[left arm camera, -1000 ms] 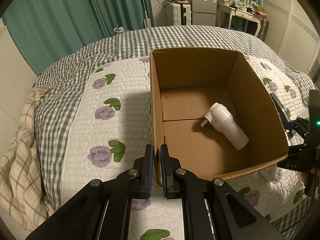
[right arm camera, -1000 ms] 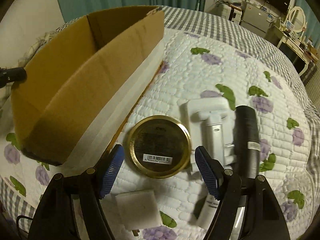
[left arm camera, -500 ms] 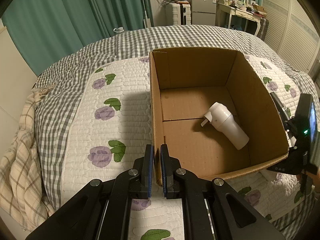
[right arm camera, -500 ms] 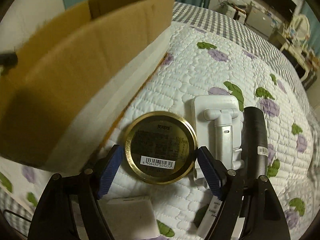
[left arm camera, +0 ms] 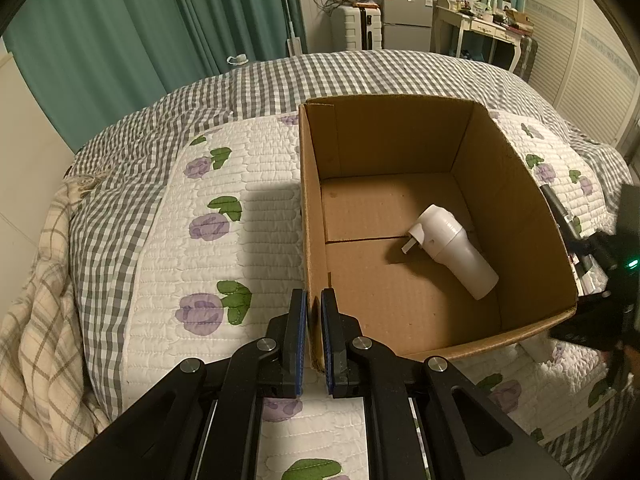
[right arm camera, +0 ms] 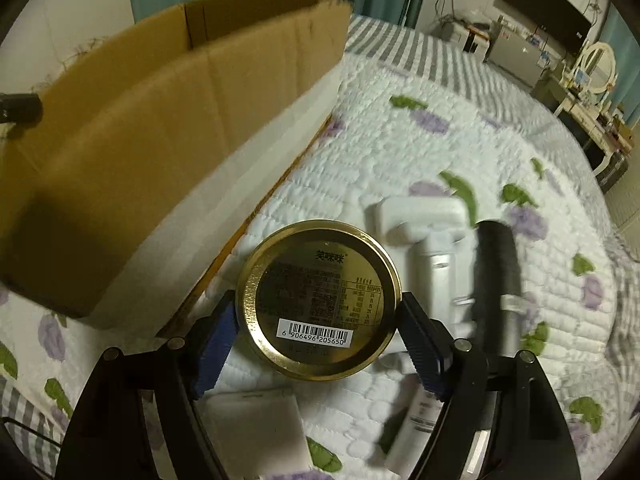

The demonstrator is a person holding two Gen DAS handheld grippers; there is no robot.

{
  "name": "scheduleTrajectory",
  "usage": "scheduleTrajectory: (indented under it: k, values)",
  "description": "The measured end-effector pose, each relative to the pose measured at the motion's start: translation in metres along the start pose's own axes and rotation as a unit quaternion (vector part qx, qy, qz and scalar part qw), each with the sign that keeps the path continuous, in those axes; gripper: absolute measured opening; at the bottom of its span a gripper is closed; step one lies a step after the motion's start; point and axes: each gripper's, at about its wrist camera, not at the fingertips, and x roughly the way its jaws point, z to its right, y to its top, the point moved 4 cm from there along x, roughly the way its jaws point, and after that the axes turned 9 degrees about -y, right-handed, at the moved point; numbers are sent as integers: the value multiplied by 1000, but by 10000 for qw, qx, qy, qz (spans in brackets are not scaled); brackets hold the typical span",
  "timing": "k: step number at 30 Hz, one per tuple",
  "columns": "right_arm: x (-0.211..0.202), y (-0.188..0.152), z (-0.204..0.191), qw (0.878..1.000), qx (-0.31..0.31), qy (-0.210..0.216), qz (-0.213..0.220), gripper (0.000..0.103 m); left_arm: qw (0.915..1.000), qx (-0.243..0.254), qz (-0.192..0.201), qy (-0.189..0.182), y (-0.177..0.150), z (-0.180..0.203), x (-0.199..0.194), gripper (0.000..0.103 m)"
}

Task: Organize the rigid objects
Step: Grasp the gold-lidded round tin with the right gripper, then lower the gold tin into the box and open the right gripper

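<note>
An open cardboard box (left arm camera: 516, 184) stands on the quilted bed, with a white plug-like cylinder (left arm camera: 458, 254) lying inside. My left gripper (left arm camera: 314, 304) is shut on the box's near-left wall edge. In the right wrist view the box's outer wall (right arm camera: 160, 128) is at the left. My right gripper (right arm camera: 318, 312) is open, its pads on either side of a round gold tin (right arm camera: 318, 298) that lies barcode-side up on the quilt. Whether the pads touch the tin I cannot tell.
Beside the tin lie a white device (right arm camera: 434, 248) and a black cylinder (right arm camera: 498, 276). A white square block (right arm camera: 256, 426) and a white tube (right arm camera: 412, 424) lie under the gripper. Furniture (left arm camera: 404, 20) stands beyond the bed.
My right gripper has moved forward and down so that the gold tin now sits between its pads. The left gripper and the box have not moved.
</note>
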Motion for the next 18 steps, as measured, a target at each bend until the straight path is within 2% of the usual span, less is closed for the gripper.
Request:
scheduleTrajectory:
  k: [4,10,14,16,18]
  values:
    - [-35,17,14,9993,155,-41,329,77,10000,3,2,0,0,0,0,8]
    - [-106,76,18,9930,146,91,1171,78,10000,-4,2,-1,0,0,0,8]
    - [-126,110,-9,9888,-53,379,1440,78,10000,-8,12,-14,0,0,0,8]
    - [-128,114,-33,9885,-218,468,1421,77,10000,-2,10,-17,0,0,0,8]
    - [-113,119,-57,9892,-359,663,1257,77,10000,-4,11,-32,0,0,0,8]
